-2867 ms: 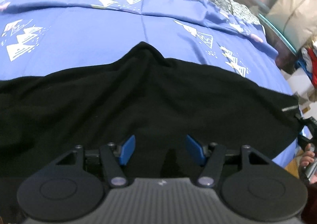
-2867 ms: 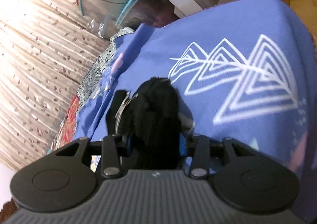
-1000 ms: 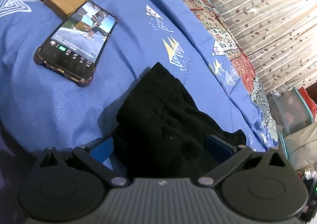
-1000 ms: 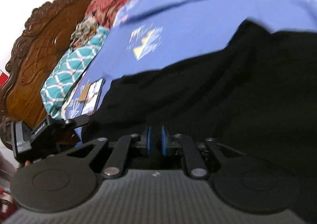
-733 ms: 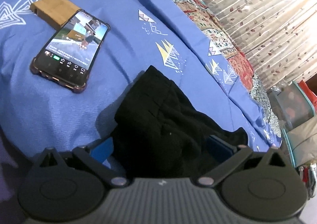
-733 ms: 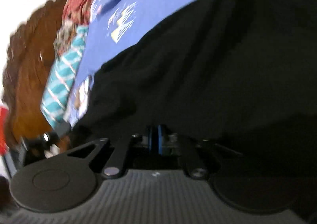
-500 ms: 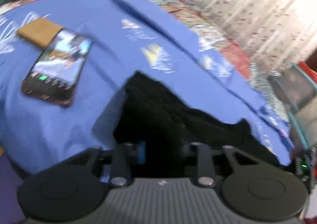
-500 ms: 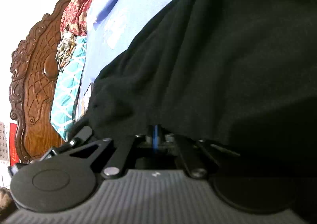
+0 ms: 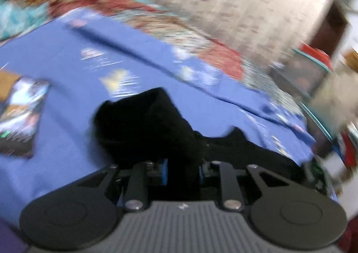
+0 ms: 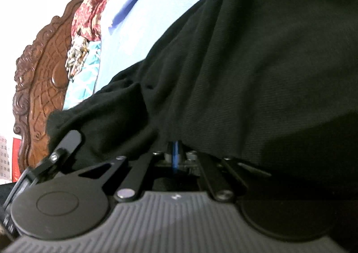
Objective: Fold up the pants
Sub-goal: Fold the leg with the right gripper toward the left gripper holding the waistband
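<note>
Black fabric pants are seen bunched on a blue bedsheet with white triangle prints, one end gathered into the left gripper, whose blue pads have just been closing and are now pinched on a thick fold of the cloth. From there the garment trails away to the right across the bed. In the right wrist view the same pants fill most of the frame, draped over the right gripper; its blue pads are pressed together under the hem, and whether cloth is caught between them cannot be told. A smartphone with a lit screen lies on the sheet well to the left of the pants, touching a brown flat block. A carved dark wooden headboard and a teal patterned pillow are visible beyond the sheet, with a pale leaf-print curtain behind the bed.
</note>
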Tool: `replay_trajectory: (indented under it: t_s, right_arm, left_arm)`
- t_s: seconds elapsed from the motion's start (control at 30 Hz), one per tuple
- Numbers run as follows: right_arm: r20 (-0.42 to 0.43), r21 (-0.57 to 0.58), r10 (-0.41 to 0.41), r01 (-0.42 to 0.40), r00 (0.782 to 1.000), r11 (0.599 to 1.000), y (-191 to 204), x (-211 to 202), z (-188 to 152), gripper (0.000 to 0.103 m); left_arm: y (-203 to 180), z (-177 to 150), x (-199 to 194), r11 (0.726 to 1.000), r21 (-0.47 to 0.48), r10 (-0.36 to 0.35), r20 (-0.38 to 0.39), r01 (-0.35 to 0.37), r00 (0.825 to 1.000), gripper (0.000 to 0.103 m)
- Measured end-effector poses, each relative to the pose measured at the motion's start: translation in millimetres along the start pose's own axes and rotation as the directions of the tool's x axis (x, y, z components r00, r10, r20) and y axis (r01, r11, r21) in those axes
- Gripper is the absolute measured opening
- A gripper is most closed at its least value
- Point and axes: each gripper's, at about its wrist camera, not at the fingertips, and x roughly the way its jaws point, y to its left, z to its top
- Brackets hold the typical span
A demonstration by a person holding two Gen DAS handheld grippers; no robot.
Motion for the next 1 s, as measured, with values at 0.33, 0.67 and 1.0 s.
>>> replay_trajectory:
  t_s: [0.33, 0.67, 1.0]
  right_arm:
    - [0.336, 0.096, -0.008, -0.026, 0.942, 0.995, -45, -99, 15, 0.044]
    - [0.230, -0.097, 0.041, -0.019, 0.972, 0.995, -15, -79, 24, 0.083]
    - [0.132, -0.231, -0.003, 0.033, 0.991, 0.972, 15, -60, 20, 0.089]
  left_arm:
    - [-109, -56, 56, 0.870, 0.480, -0.014, -0.202, 0.112, 0.979, 0.066]
    - [-71, -26, -26, 0.920, 0.362, -0.141, -0.051, 0.150, 0.989, 0.077]
    - [5, -4, -51, 0.999, 0.050, -0.010, 0.013, 0.009, 1.000, 0.071]
